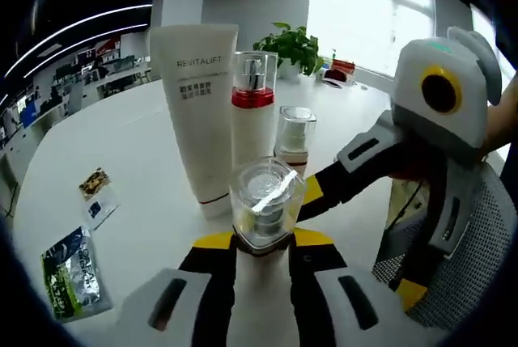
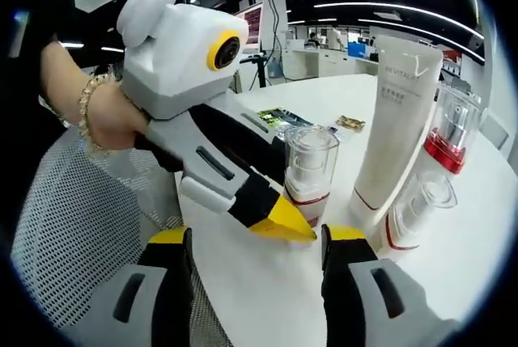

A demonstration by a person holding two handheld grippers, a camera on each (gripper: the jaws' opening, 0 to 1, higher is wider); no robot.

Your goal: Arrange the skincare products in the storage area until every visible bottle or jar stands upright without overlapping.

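Left tongs [image 1: 263,243] pinching clear-capped bottle [image 1: 266,205] upright — right tongs [image 2: 255,242] spread, level.

Jar [image 1: 266,205] stands before tube [image 1: 197,104] and bottle [image 1: 252,112].

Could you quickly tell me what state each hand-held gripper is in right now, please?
Left hand-held gripper: shut on the small clear-capped bottle.
Right hand-held gripper: open, holding nothing.
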